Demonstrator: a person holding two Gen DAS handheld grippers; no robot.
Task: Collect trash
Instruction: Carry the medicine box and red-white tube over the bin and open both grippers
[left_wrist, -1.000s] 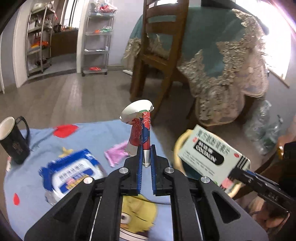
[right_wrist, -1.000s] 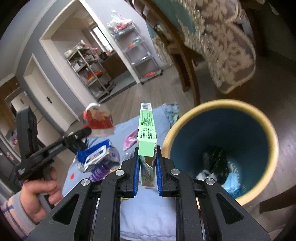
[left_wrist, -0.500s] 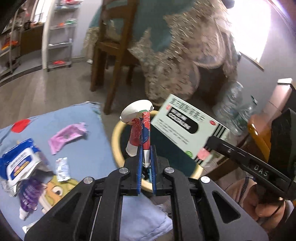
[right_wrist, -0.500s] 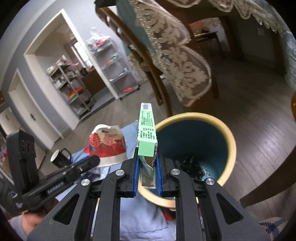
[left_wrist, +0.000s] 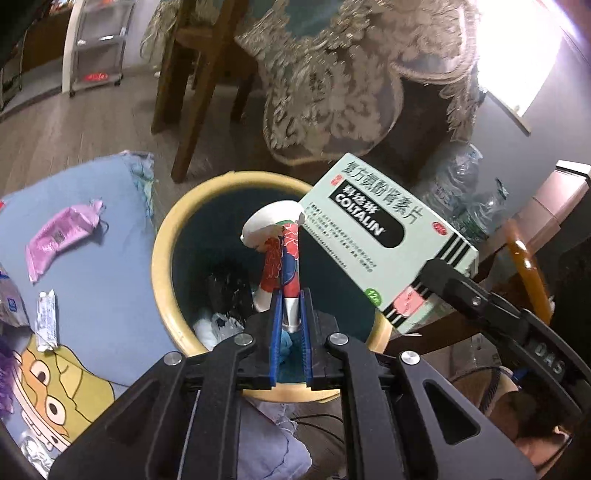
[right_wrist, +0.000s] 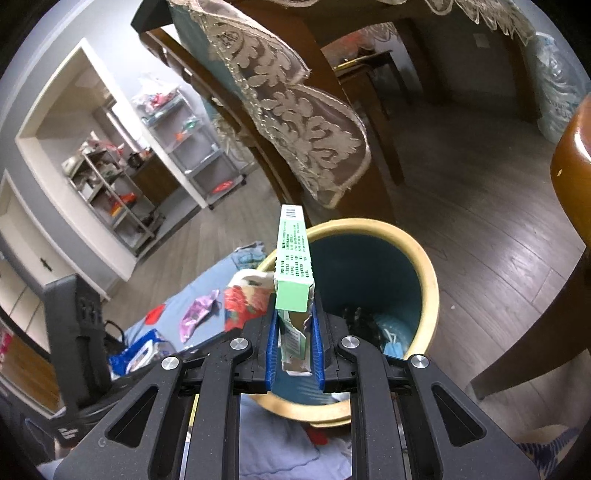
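Left wrist view: the left tool (left_wrist: 290, 314) clenches a crushed paper cup (left_wrist: 279, 251) at centre frame, upright over the open bin (left_wrist: 162, 266).

Right wrist view: the right tool (right_wrist: 294, 345) grips a green box (right_wrist: 293, 273), its long axis pointing up-frame, above the bin's near-left rim.

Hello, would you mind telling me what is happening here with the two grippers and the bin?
A person is clearing trash with a handheld gripper in each hand. The left gripper is shut on a flattened paper cup, held over the open yellow-rimmed bin. The right gripper is shut on a green medicine box, also above the bin. Neither is released yet. Wrappers, including a purple packet, remain on the blue cloth.
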